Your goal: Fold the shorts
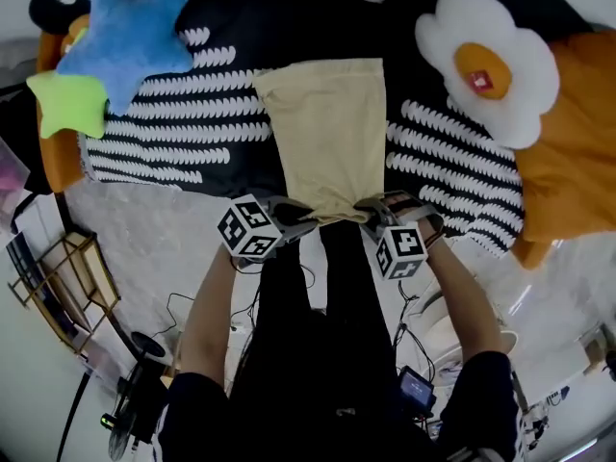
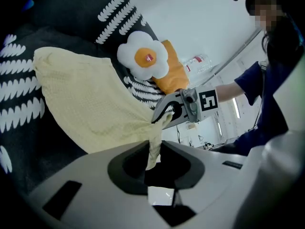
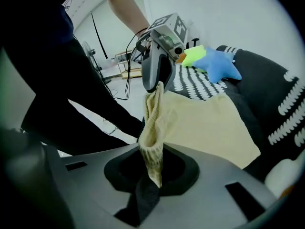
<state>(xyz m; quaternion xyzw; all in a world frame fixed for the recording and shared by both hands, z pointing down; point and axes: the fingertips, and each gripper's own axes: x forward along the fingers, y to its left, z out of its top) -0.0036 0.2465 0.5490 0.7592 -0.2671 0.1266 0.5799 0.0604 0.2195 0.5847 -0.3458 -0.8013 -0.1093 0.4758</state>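
Pale yellow shorts (image 1: 329, 133) lie on the black-and-white patterned bedspread (image 1: 221, 133), stretching away from me. My left gripper (image 1: 300, 218) is shut on the shorts' near left corner, and a bunched strip of the fabric (image 2: 153, 144) runs down between its jaws. My right gripper (image 1: 364, 214) is shut on the near right corner, where the ribbed waistband (image 3: 152, 149) is pinched between its jaws. Both near corners are lifted off the bed while the far end of the shorts (image 3: 209, 123) rests flat. Each gripper shows in the other's view: the right gripper (image 2: 164, 112) and the left gripper (image 3: 155, 78).
A blue star cushion (image 1: 130, 37) and a green star cushion (image 1: 67, 104) sit at the bed's far left. A fried-egg cushion (image 1: 486, 65) and an orange cushion (image 1: 577, 133) lie at the right. Cables, a fan (image 1: 140, 393) and a rack (image 1: 58, 277) stand on the floor near my legs.
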